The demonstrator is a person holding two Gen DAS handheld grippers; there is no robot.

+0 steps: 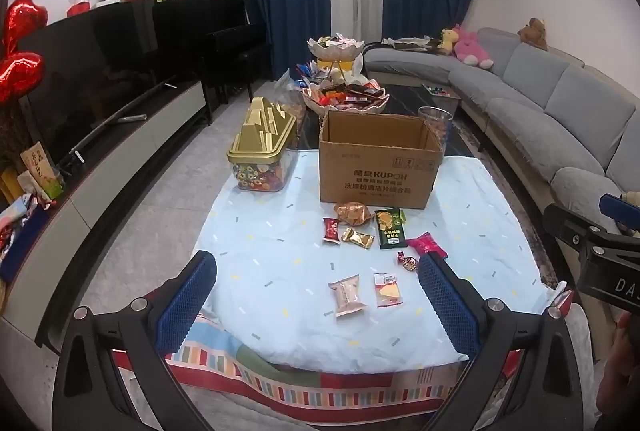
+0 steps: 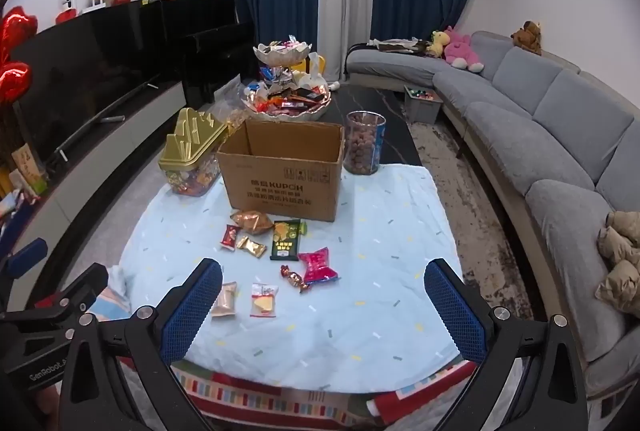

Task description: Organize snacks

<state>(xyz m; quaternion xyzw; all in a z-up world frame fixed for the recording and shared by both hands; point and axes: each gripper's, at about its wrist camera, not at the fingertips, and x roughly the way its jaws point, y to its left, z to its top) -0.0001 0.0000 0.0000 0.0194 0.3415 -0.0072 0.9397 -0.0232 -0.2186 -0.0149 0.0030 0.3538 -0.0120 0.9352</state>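
Several wrapped snacks lie on a light blue cloth [image 1: 256, 271] in front of an open cardboard box [image 1: 378, 167]: a dark green packet [image 1: 390, 229], a gold pouch [image 1: 352, 213], a small red packet [image 1: 331, 230], a pink packet [image 1: 430, 243], a beige bar [image 1: 347, 296] and a clear yellow packet [image 1: 387, 290]. The box [image 2: 282, 173], green packet [image 2: 286, 234] and pink packet [image 2: 318, 265] also show in the right wrist view. My left gripper [image 1: 316, 295] is open and empty above the cloth's near edge. My right gripper [image 2: 324, 303] is open and empty beside it.
A gold-lidded candy jar [image 1: 262, 151] stands left of the box. A clear jar of nuts [image 2: 365, 143] stands at its right. A tiered snack bowl [image 2: 286, 99] sits behind. A grey sofa [image 2: 560, 135] curves along the right, a TV console [image 1: 120, 151] along the left.
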